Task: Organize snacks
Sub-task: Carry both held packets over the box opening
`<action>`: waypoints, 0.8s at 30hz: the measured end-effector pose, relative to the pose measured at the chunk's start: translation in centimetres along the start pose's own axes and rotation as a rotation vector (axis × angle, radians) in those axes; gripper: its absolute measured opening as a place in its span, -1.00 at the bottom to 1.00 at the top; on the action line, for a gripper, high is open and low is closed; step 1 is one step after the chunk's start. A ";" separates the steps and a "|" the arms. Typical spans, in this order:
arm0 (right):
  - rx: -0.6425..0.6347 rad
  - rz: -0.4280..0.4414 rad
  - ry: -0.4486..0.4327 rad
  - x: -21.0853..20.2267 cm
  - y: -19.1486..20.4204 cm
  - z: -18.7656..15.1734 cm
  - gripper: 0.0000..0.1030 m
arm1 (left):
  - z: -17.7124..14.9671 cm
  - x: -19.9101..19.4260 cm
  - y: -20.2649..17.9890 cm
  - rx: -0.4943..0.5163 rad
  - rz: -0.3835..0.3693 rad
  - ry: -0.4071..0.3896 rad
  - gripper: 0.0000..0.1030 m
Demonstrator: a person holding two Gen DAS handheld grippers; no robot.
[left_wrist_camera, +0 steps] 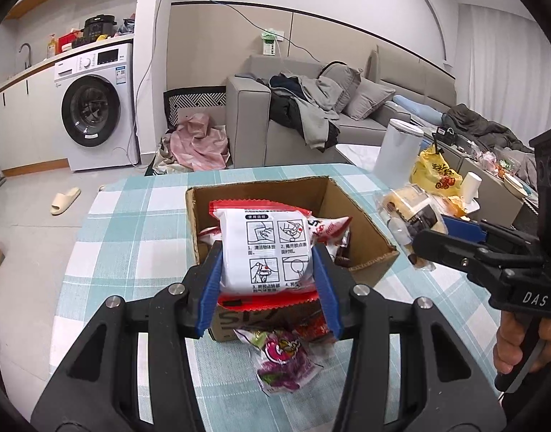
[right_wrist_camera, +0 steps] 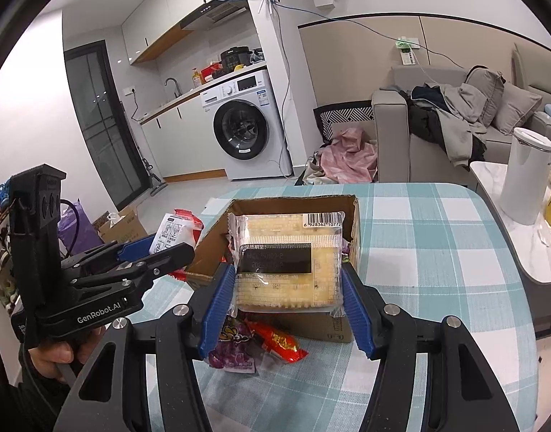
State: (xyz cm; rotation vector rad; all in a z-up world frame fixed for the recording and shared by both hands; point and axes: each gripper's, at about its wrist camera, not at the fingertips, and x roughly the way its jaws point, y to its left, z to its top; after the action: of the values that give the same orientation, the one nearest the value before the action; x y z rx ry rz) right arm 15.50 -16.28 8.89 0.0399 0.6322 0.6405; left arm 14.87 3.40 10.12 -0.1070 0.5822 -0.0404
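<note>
The left gripper (left_wrist_camera: 268,273) pinches a white packet with red ends (left_wrist_camera: 266,252) by its sides, long axis running away from the camera, printed instructions facing up, above the open cardboard box (left_wrist_camera: 361,223); the right gripper (right_wrist_camera: 280,289) clamps a clear-wrapped cracker pack (right_wrist_camera: 288,262) likewise, barcode end farthest, over the same box; purple and red snack bags (right_wrist_camera: 253,345) lie on the checked tablecloth (right_wrist_camera: 437,252) just before it.

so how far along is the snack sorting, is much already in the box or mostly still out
Done: a few packets already lie in the cardboard box. In hand: the left gripper clamps a red-and-white packet over the box, and the right gripper clamps a clear-wrapped cracker pack above it. Left: a purple packet and a red packet on the checked tablecloth in front of the box.
</note>
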 end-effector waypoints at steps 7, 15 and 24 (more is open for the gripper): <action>0.009 0.004 0.013 1.4 -0.2 1.0 0.16 | 1.0 1.7 0.5 0.003 0.013 0.013 -0.13; 0.025 0.003 0.047 4.1 -0.5 1.8 0.16 | 1.4 5.0 0.9 0.015 0.031 0.041 -0.13; 0.056 -0.001 0.081 7.2 -0.8 2.4 0.16 | 1.0 8.1 1.5 0.019 0.045 0.057 -0.13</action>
State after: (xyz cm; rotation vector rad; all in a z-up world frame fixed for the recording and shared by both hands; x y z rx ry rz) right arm 21.77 -12.46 6.74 0.0661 0.7286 0.6259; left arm 22.23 4.46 6.34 -0.0740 0.6406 -0.0050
